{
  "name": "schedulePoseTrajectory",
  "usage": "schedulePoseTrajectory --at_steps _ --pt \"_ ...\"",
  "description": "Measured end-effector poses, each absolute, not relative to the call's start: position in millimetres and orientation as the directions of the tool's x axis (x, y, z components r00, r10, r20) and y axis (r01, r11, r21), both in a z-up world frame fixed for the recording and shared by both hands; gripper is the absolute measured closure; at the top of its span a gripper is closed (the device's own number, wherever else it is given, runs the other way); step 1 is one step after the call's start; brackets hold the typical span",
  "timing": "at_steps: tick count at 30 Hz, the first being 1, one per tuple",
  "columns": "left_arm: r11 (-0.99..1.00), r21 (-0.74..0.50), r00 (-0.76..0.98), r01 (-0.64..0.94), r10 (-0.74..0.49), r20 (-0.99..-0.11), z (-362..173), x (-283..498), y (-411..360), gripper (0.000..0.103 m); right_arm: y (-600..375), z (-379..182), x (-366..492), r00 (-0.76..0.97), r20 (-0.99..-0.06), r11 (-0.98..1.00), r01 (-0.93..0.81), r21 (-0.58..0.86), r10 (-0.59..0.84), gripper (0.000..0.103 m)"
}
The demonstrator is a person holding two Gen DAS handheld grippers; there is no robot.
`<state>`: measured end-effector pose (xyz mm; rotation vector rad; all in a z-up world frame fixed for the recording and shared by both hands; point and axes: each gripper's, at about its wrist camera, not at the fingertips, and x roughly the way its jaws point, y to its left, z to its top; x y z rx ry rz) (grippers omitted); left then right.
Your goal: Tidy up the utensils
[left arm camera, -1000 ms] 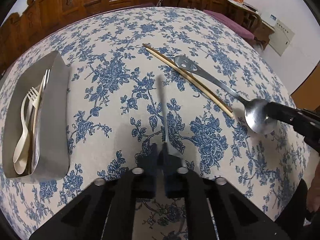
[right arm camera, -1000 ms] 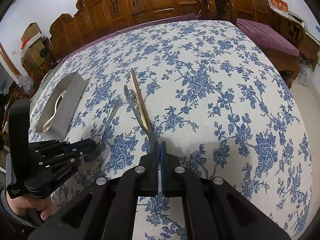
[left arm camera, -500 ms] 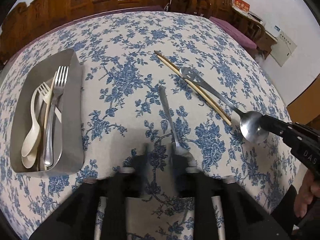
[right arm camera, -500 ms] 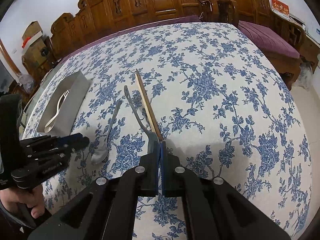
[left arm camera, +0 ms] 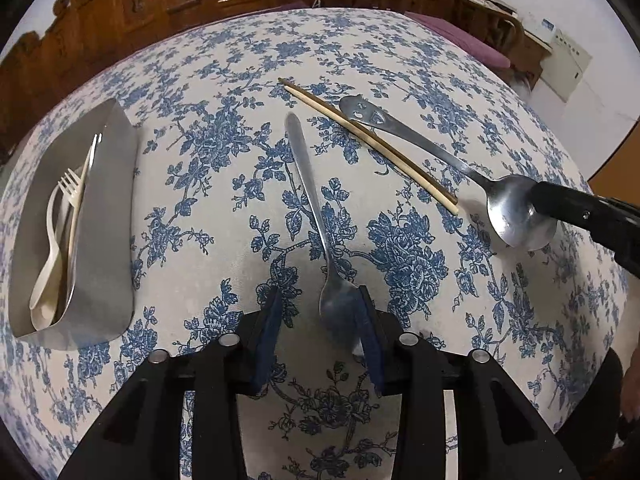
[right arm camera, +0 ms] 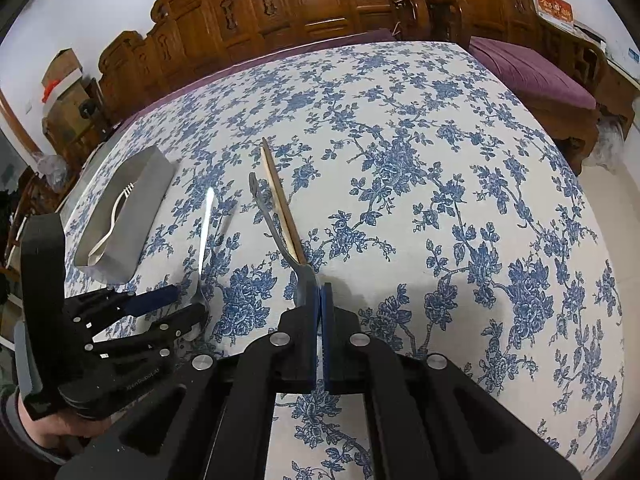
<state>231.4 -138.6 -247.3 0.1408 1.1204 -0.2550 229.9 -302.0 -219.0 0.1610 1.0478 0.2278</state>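
Note:
A slim metal spoon lies on the flowered cloth with its bowl between the fingers of my left gripper. The jaws are closing; the bowl sits near the right pad and the left pad stands apart from it. My right gripper is shut on the bowl of a larger spoon with a smiling-face handle. It reaches in from the right in the left wrist view. A pair of chopsticks lies beside that spoon. The metal tray at the left holds pale plastic cutlery and a metal fork.
The round table's edge curves close behind both grippers. Carved wooden chairs and a purple-cushioned bench ring the far side. A hand holds the left gripper near the tray.
The left gripper was shut on the slim spoon, held edge-on. Its jaws came apart, the spoon now lies flat on the cloth, and the jaws have narrowed a little. The right gripper kept still.

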Motion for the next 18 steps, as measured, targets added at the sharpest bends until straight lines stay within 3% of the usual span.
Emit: schedulePoseTrajectory --at_steps 1,2,6,18 --pt "0.962 -0.019 0.415 0.273 -0.135 -0.9 -247.1 230.0 -139.1 0.081 -301.9 -219.0 229.7 0.479 -0.838 0.965 -0.11 0.239 0.263 0.101" --pt "0.961 -0.023 0.415 0.276 -0.14 -0.899 -247.0 228.7 -139.6 0.093 -301.8 -219.1 229.5 0.479 -0.838 0.965 -0.11 0.239 0.263 0.101" --pt "0.961 -0.018 0.419 0.274 -0.136 -0.898 -246.1 225.7 -141.6 0.103 -302.1 -219.4 229.4 0.479 -0.838 0.965 -0.107 0.239 0.26 0.101" --pt "0.969 -0.092 0.448 0.23 -0.189 -0.874 -212.0 226.6 -116.3 0.103 -294.4 -215.2 226.7 0.486 -0.835 0.966 -0.112 0.234 0.258 0.101"
